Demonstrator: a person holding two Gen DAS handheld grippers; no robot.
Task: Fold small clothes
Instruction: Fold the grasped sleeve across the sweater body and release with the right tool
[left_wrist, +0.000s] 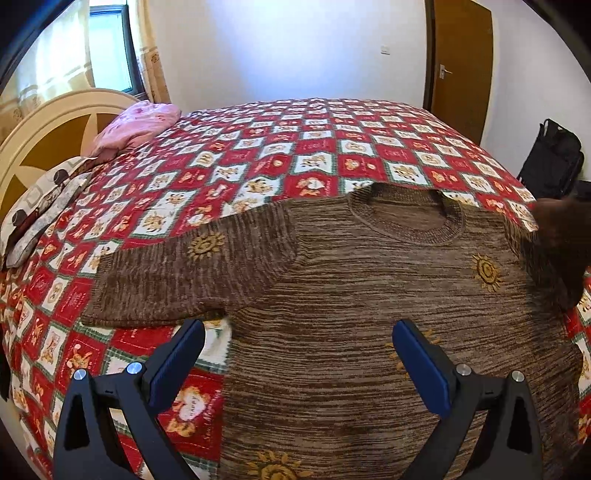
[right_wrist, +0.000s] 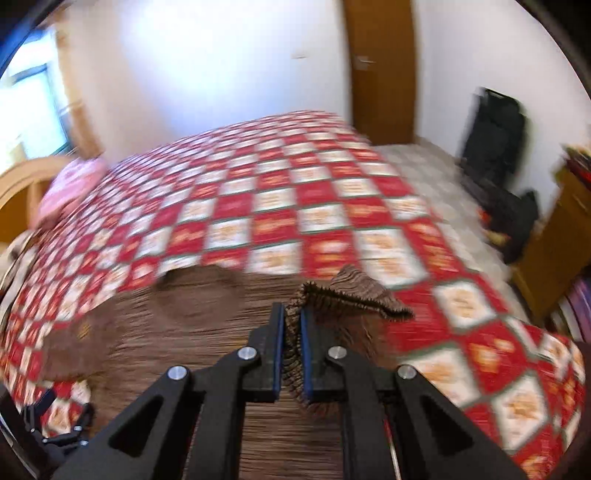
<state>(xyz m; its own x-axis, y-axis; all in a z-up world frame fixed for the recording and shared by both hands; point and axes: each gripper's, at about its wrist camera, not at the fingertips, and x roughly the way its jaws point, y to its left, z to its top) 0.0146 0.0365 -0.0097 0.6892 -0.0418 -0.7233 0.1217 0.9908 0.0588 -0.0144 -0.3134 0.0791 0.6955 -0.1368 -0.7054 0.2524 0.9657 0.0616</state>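
Here my right tongs (right_wrist: 292, 325) are pinched tight on the ribbed cuff (right_wrist: 354, 295) of the brown sweater (left_wrist: 369, 295), the knit bunched between the two blue pads (right_wrist: 305, 350) and fanning out beyond the tips, lifted off the bedspread (left_wrist: 258, 155). The rest of that sleeve hangs below and just right of my grip, over the sweater's body. The right view is blurred, so finer detail of the cloth escapes me.

My left tongs (left_wrist: 299, 354) stand wide apart and hold nothing. The sweater's side edge, under the armpit, lies between their fingers: the left finger (left_wrist: 177, 362) is over the red and white checked bedspread just beside the hem of the other sleeve (left_wrist: 177, 273), and the right finger is over the sweater's chest. I cannot tell whether either tip touches the fabric.

The sweater lies flat, front up, ahead of both tongs, round collar (left_wrist: 406, 214) farthest from me, yellow sun motifs (left_wrist: 485, 271) scattered across it. The spread sleeve stretches away to the left of my left tongs.

Far beyond, at the left, a pink bundle (left_wrist: 140, 122) and patterned pillows (left_wrist: 44, 206) rest by the headboard (left_wrist: 48, 125). A wooden door (left_wrist: 461, 66) stands far ahead to the right, with a black bag (left_wrist: 554, 158) beside it on the floor.
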